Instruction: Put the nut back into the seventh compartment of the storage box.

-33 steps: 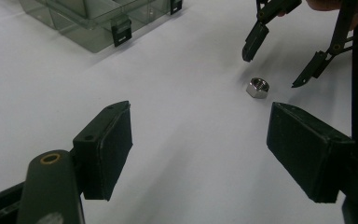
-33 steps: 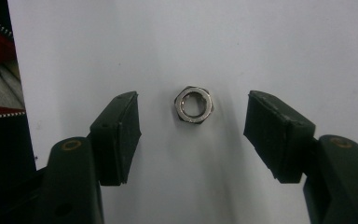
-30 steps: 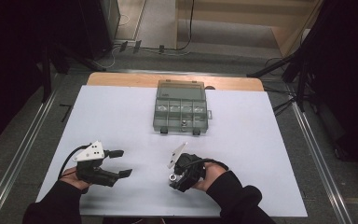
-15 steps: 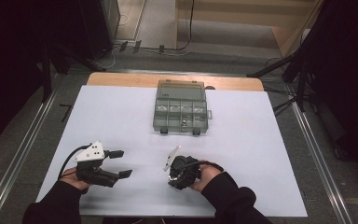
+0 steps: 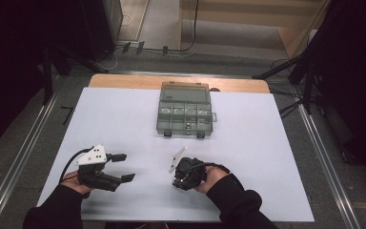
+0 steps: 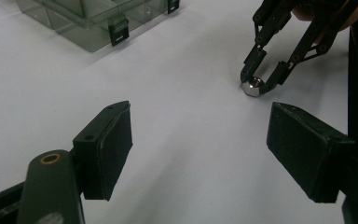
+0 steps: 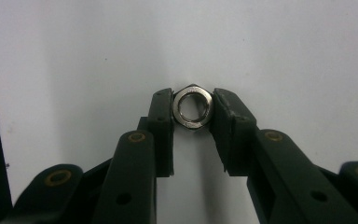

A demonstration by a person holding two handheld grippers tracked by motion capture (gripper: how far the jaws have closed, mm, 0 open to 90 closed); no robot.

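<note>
The nut [image 7: 194, 106], centre of the right gripper view, is lying on the table [image 5: 124, 124], and the right gripper [image 7: 194, 108] has just been closing on it, pads squeezing its flats, probably for lifting. The left gripper [image 6: 200, 135] is waiting agape, empty, at lower left in the high view. At top centre the organizer box [image 5: 186, 110] is sitting closed, apparently.

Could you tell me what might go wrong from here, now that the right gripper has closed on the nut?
The right gripper has just been closing and pinches the hex nut only at the very tips of its pads, so the nut could slip or flick out when lifted. The nut lies on the smooth white table and might roll if dropped. The compartment box looks closed, so the open left gripper may have to open it.
</note>
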